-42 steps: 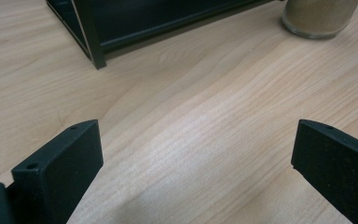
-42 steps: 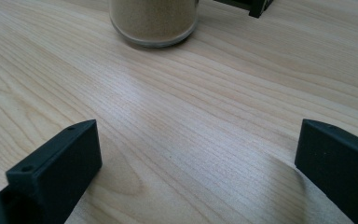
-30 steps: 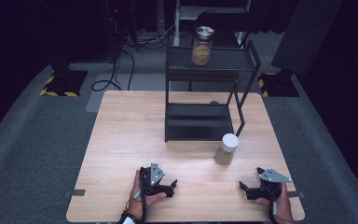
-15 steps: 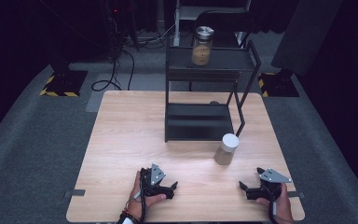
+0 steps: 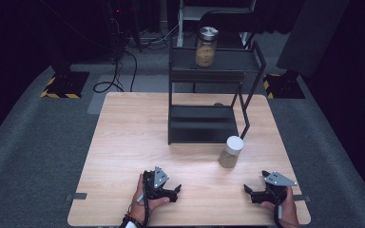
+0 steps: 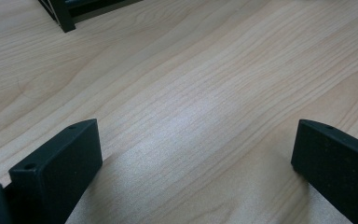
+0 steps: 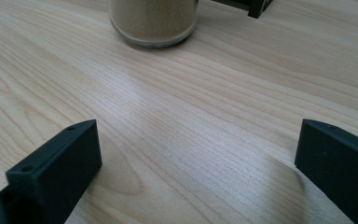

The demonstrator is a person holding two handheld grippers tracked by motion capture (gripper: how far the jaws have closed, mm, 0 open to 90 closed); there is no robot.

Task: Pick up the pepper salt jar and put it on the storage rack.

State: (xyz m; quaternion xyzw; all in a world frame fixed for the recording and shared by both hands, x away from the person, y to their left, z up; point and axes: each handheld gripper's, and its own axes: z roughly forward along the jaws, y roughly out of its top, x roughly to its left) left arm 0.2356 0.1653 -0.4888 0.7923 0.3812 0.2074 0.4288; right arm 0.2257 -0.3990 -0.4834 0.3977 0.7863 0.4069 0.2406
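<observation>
Wood-grain table (image 5: 123, 142) takes up most of what we see from the high view, pale and bare across its left half. Standing on its far half is a black two-tier metal shelf (image 5: 209, 95), our landmark; its upper tier reaches back past the far edge of the table, and the dark background swallows its rear legs, so we cannot trace them. On that top tier stands a glass jar with a metal lid (image 5: 206, 46), part-filled with something tan.

Just off the shelf's near right corner, on the table, stands a second jar with a white lid (image 5: 231, 151), upright, holding a sandy brown filling. In the right gripper view, the frame's top edge cuts it off, so we see just its clear base and the filling, with one shelf foot beside it.

Nearer us than the shelf, well apart from it and from each other, lie the two grippers. We hold the left gripper (image 5: 177, 190) low at the near edge, left of the white-lidded jar; its jaws stand wide apart with bare wood between them, gripping nothing. A corner of the shelf's base shows at the top of the left gripper view. We hold the right gripper (image 5: 247, 190) on the jar's near right side, jaws equally wide and empty, pointed toward the jar without touching it. Our hands are partly cut off by the bottom edge.
</observation>
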